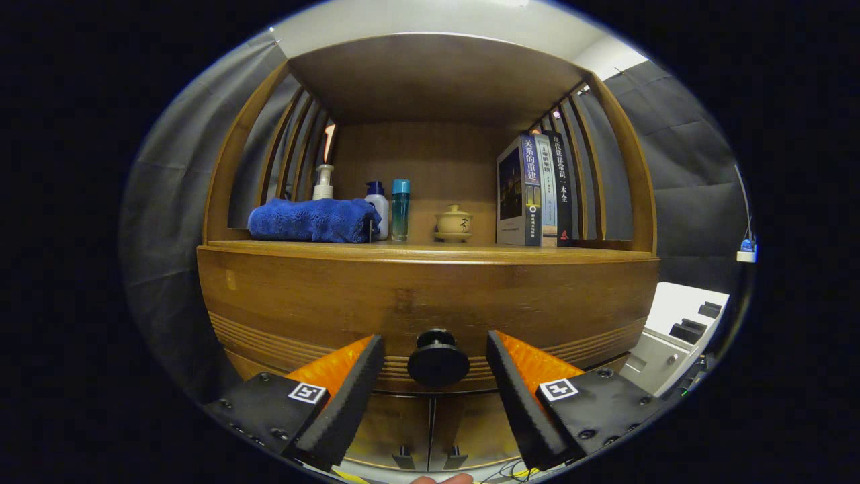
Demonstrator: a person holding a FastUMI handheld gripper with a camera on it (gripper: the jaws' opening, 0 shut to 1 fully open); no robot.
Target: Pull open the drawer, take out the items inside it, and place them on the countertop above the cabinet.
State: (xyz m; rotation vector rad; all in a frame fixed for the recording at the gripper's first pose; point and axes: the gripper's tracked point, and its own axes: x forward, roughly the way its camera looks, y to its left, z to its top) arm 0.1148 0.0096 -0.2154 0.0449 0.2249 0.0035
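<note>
Ahead of me stands a wooden cabinet (430, 296) with an open shelf niche above, slatted side panels (295, 154) left and right. Dark grey cloth (181, 202) hangs on both sides. A white ceiling (430, 17) shows overhead. To my right sits a white unit (678, 329).

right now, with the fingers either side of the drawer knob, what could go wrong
1. The gripper is open around the round knob, neither finger touching; closing off-centre could let it slip off.
2. The countertop already holds a blue towel, bottles, a lidded cup and books, so free space is limited.
</note>
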